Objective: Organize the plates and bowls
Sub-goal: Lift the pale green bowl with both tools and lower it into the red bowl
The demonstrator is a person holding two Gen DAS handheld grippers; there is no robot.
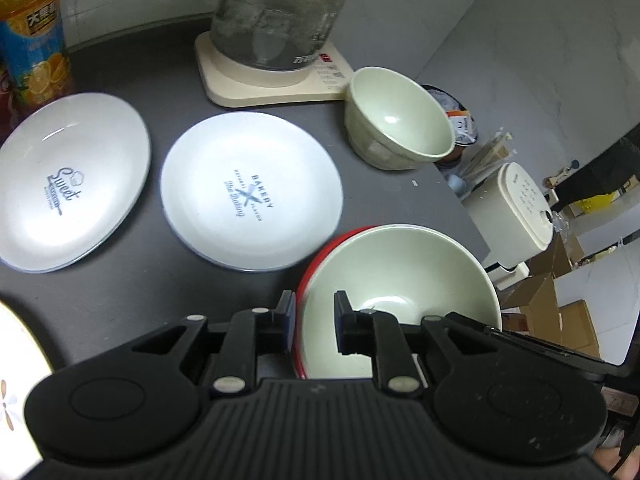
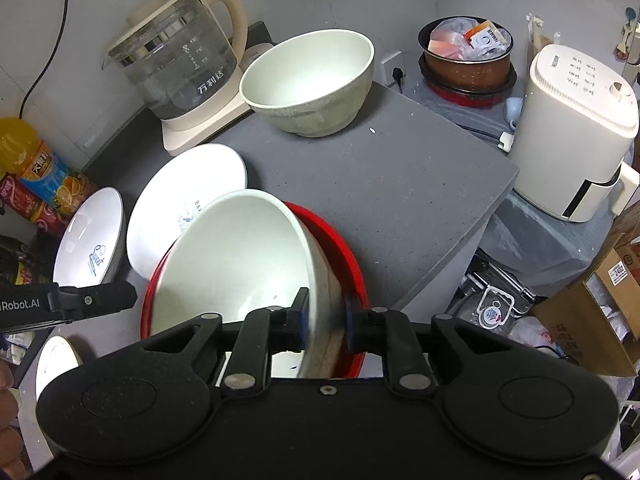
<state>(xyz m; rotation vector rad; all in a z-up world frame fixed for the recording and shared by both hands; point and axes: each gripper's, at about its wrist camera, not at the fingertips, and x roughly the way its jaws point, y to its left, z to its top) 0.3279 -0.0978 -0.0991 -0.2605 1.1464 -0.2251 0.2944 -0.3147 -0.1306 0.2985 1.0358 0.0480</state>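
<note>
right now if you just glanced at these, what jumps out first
The pale green bowl tilted inside the red bowl at the counter's near edge, with the right gripper clamped on its rim and the left gripper pinching the red rim. Behind them lie two white plates and a second green bowl.

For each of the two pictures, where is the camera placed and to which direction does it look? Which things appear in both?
Left wrist view: sits on the left gripper, looking steeply down over the grey counter; its jaws clamp the rims of the red bowl and the pale bowl inside it.
Right wrist view: sits on the right gripper, looking down from the opposite side; its jaws clamp the tilted pale bowl's wall. The left gripper's finger and a hand's edge show at the left.
Shared: both nested bowls, the second pale bowl, two white plates, the glass kettle.
</note>
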